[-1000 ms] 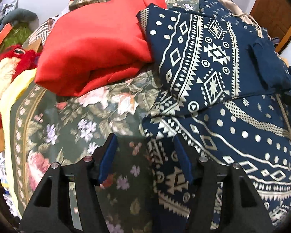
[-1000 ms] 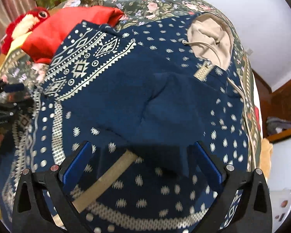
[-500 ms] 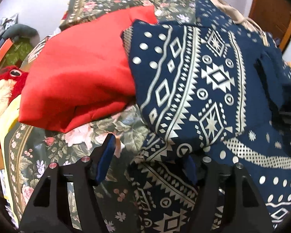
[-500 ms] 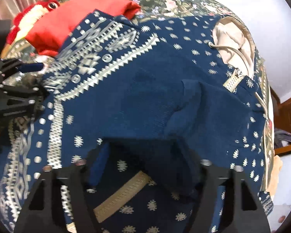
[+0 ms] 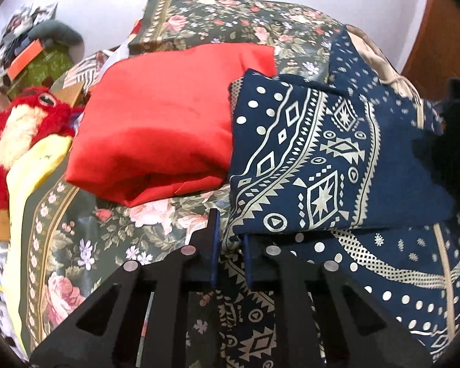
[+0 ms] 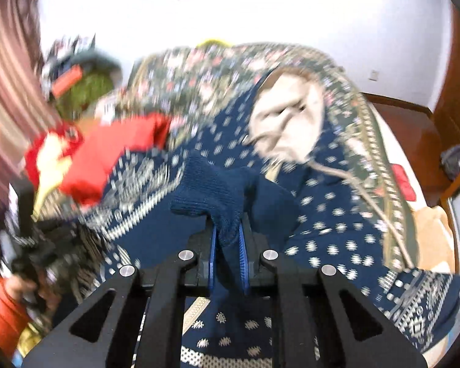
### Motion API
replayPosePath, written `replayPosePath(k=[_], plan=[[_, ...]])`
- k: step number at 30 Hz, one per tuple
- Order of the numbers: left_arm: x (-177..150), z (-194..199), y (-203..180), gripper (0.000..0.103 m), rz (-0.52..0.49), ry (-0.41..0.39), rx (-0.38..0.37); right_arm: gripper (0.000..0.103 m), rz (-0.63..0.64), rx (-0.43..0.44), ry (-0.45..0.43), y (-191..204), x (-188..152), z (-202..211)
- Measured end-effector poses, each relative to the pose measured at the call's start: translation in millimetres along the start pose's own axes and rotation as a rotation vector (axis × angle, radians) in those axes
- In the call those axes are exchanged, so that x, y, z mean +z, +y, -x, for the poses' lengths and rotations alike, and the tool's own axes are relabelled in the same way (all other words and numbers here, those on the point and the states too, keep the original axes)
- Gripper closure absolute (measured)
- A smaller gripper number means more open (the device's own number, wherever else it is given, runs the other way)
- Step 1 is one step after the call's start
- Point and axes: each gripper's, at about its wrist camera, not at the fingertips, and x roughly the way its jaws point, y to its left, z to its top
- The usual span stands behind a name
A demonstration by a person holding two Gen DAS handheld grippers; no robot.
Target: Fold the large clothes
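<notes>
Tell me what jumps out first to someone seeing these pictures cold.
The navy patterned hoodie sprawls across the floral bedspread, each hand-held gripper pinching it: the left at a patterned edge, the right on a plain knit cuff. Beside it lies a folded red garment.

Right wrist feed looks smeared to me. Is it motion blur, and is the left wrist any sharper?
Right wrist view: yes, motion blur smears the navy patterned hoodie and floral bedspread; only the right gripper stays crisp. Left wrist view: sharp, with fisheye bending at the edges; the red folded garment reads clearly.
</notes>
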Motion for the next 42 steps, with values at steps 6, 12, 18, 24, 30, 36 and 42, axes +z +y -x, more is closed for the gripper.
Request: replayPosePath(k=[6,12,18,24,30,36,42], plan=[[-2,2,-2,0.090,0.038,0.016,0.013,0.092,-0.139,0.007,-0.085,-37,-8,45],[-7,-8,-4,0.088,0.057,0.058,0.035,0.092,-0.269,-0.004,-0.004,-83,-36,41],[-10,-16,-3,0.084,0.079,0.088,0.061,0.089,-0.418,0.033,0.160,-118,-76,17],[-16,-21,1,0.083,0.099,0.138,0.082,0.089,-0.458,-0.020,0.183,-133,-94,25],[-24,4,-3,0.083,0.056,0.137,0.090,0.078,-0.429,-0.041,0.201,-139,-100,40],[-20,47,-14,0.080,0.022,0.095,0.060,0.056,-0.343,-0.062,0.109,-131,-87,78],[-6,105,-49,0.047,-0.028,-0.043,0.049,0.026,-0.315,-0.010,-0.020,-130,-71,122]])
